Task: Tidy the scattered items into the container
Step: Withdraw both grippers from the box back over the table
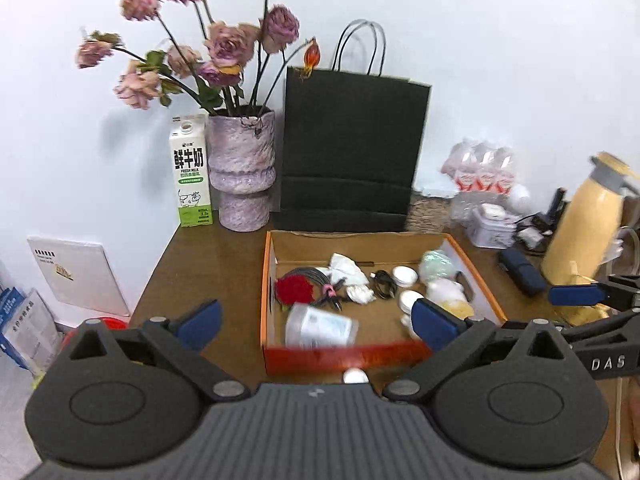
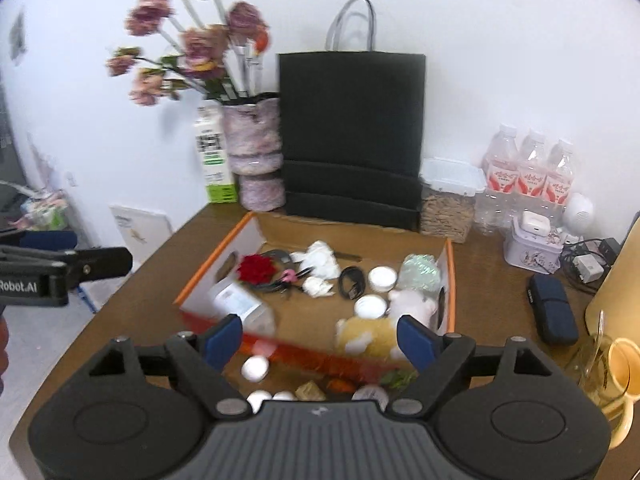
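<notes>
Cardboard box [image 1: 476, 276] sits mid-table, holding a red flower [image 1: 294, 290], cables [image 2: 351, 280], tissues [image 1: 348, 270] and plush toys [image 2: 366, 334]. White balls [image 2: 255, 368] lie on the table just outside its near wall. Both my claws, left [image 1: 318, 320] and right [image 2: 320, 338], hang above that near wall with jaws apart, gripping nothing.

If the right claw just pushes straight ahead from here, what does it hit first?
Probably the box's red near wall, or just over it the yellow plush toy inside. The right claw is open and empty; blur leaves depth unclear.
</notes>
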The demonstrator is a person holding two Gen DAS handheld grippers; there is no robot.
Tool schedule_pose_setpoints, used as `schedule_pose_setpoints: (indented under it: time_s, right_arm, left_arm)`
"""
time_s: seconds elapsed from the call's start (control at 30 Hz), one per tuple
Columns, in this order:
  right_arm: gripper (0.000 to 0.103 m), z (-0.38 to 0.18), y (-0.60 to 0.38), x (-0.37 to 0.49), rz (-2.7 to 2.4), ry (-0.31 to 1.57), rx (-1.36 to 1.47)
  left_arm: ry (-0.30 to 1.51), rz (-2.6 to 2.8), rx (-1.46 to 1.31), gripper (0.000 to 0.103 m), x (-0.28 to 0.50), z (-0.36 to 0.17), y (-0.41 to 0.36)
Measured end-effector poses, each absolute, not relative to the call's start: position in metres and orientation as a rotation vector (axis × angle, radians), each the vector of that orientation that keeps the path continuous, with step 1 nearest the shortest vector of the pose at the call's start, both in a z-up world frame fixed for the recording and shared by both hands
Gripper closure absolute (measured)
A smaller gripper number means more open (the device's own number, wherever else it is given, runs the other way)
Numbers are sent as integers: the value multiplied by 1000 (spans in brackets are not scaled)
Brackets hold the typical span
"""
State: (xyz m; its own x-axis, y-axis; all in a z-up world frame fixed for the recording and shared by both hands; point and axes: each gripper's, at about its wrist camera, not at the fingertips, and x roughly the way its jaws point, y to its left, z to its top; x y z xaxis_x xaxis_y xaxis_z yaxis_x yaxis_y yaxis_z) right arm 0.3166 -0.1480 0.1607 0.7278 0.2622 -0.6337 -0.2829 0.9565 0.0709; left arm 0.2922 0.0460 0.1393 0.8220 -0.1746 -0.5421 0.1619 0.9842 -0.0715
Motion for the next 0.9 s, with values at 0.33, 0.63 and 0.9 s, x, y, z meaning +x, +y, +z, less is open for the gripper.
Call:
schedule_pose_setpoints:
  time_s: [0.33, 0.63, 0.9]
  right_arm:
    - [13, 117, -184, 180, 352, 634, -45]
    - [12, 73, -197, 102, 261, 623, 36]
    - [12, 29, -192, 70, 177, 700, -15]
  left_arm:
    - [498, -342, -21, 0, 152, 79, 77]
    - [502, -457, -224, 0, 98, 31, 82]
    - [556, -465, -114, 0, 95, -16, 58]
